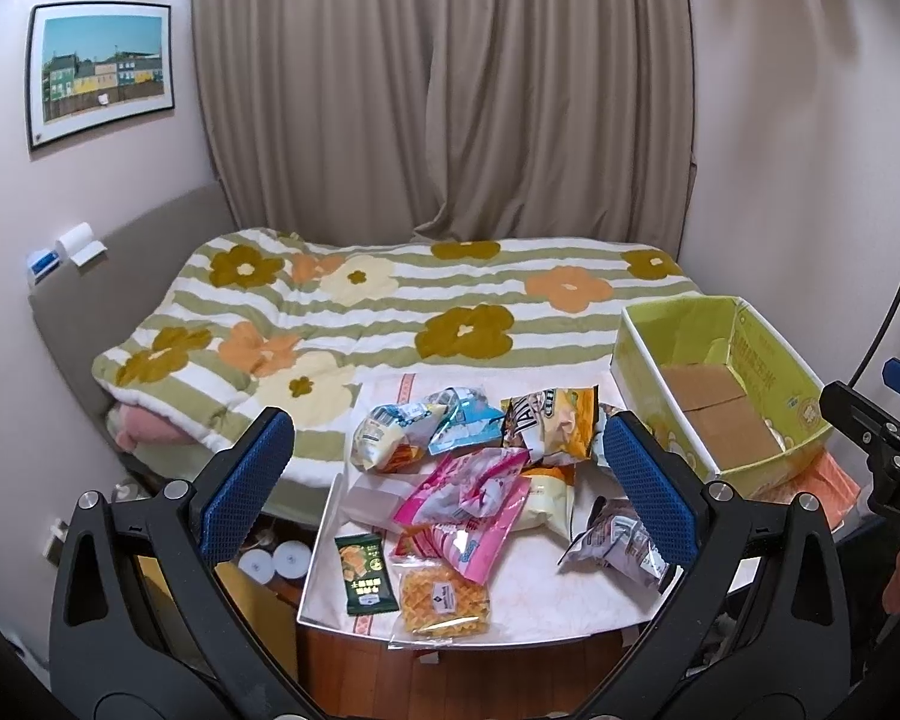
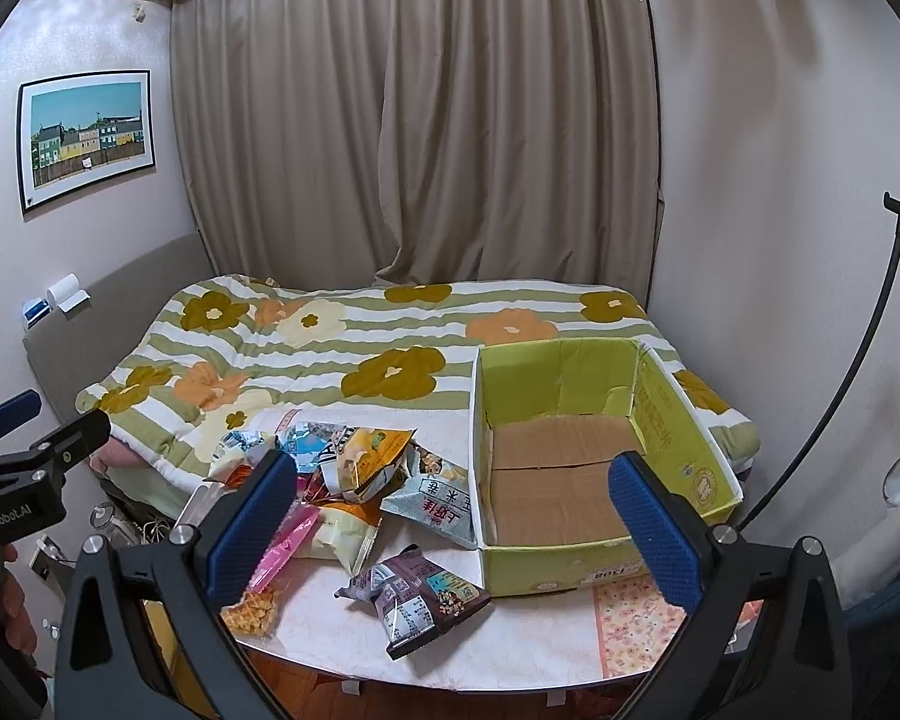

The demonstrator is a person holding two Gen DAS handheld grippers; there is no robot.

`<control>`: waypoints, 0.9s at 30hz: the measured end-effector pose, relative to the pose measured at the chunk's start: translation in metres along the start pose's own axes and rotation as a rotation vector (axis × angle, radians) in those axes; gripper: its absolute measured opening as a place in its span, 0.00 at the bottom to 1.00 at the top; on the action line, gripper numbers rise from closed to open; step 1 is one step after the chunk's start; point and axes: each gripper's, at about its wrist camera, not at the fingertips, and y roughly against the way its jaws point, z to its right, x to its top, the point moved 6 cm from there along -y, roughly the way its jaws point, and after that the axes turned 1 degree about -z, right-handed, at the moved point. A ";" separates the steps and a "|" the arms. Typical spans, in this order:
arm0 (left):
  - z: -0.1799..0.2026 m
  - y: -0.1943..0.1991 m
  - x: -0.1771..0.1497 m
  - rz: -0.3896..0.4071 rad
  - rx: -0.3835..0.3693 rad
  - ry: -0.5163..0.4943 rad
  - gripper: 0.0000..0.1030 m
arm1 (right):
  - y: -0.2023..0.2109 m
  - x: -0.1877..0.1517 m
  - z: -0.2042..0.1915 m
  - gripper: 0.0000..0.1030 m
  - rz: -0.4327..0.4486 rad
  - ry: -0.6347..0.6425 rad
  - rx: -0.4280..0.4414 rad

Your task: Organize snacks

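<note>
**Box Empty, Snacks All Waiting on the Table**

Nothing has gone in yet, by the look of it. The green-and-yellow cardboard box (image 2: 570, 480) sits open at the right end of the white table (image 2: 510, 636), its brown floor flaps bare. The snacks lie in a loose heap just left of it: a pink plastic packet (image 1: 468, 498) on top of the pile, a yellow-and-brown crinkled bag (image 1: 555, 420) behind it, a pale blue packet (image 1: 450, 414), and a small dark green sachet (image 1: 363, 567) beside a clear-wrapped waffle biscuit (image 1: 444, 603) at the near edge. A dark purple packet (image 2: 417, 597) lies apart from the heap, near the box's front corner.

The left gripper (image 1: 450, 480) hangs over the pile with its blue-padded fingers spread wide, holding nothing. The right gripper (image 2: 456, 516) hovers between the purple packet and the box, its fingers likewise apart and empty.

So I'd judge the job barely begun: every packet remains to be moved, the purple one being handiest.
</note>
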 end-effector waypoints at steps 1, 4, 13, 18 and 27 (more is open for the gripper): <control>0.001 -0.001 0.000 -0.001 0.000 -0.001 1.00 | 0.000 -0.001 0.000 1.00 -0.001 -0.001 0.004; 0.004 -0.005 -0.004 -0.020 -0.009 0.003 1.00 | -0.003 -0.002 0.003 1.00 -0.017 -0.010 0.022; 0.009 -0.061 -0.036 -0.221 -0.046 0.031 1.00 | -0.055 -0.041 0.022 1.00 -0.233 -0.087 0.141; 0.012 -0.112 -0.067 -0.342 -0.077 -0.019 1.00 | -0.095 -0.084 0.023 1.00 -0.352 -0.172 0.175; 0.021 -0.196 -0.095 -0.462 -0.187 -0.116 0.99 | -0.156 -0.151 0.013 1.00 -0.532 -0.403 0.232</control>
